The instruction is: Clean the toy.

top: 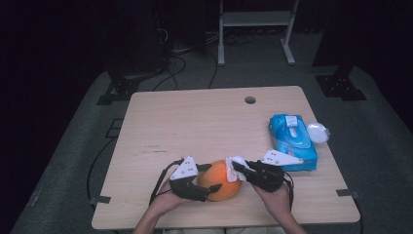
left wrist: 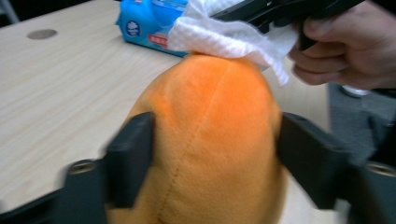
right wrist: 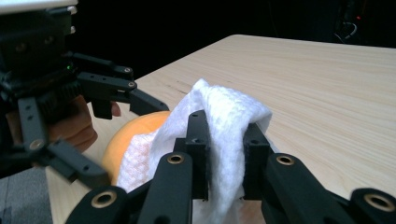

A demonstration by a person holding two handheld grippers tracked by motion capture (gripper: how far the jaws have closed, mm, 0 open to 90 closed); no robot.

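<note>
The orange plush (top: 221,181) lies at the near edge of the table (top: 204,122), between our two hands. Our left gripper (top: 210,179) straddles it, jaws spread wide and flanking its sides; we cannot tell whether they press it. Our right gripper (top: 239,168) pinches a white wipe (top: 237,165) tight and lays it on the plush's right end. To wipe well, we should brace the plush firmly with the left and drag the wipe in short strokes along the fabric. The blue wipe pack (top: 292,141) sits far right.
</note>
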